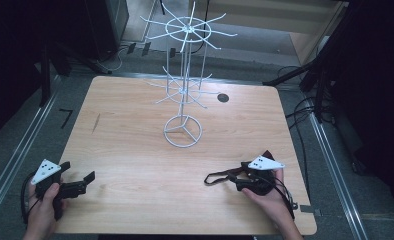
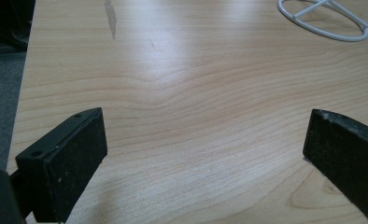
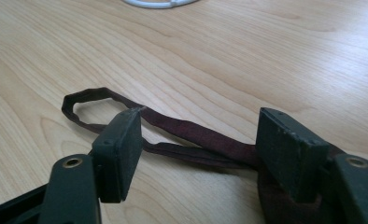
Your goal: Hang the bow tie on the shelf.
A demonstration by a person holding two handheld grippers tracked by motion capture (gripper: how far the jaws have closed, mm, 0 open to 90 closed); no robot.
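Near the front left corner of the wooden table (image 1: 135, 150), the left gripper (image 1: 80, 184) rested in the person's left hand (image 1: 42, 207), its jaws spread wide with nothing but bare wood grain between them in the left gripper view. A dark streak (image 2: 110, 16) marked the tabletop toward the left edge.

Toward the middle of the table, nearer the far edge, stood a white wire display stand (image 1: 183, 82): a round ring base with three spokes, a thin upright post, and two tiers of radiating hook arms, the upper tier with a wire ring. A small dark round hole (image 1: 223, 98) sat in the tabletop just right of the stand, close to the far edge.

Near the front right corner lay a dark maroon fabric strap (image 3: 191, 135), flat and narrow, its two runs ending in a creased loop that pointed toward the table's middle. Its wider, bunched end lay under the right gripper (image 3: 198, 140), held by the right hand (image 1: 267, 197). That gripper's jaws stood apart, straddling the strap; whether either pad touched it could not be told.
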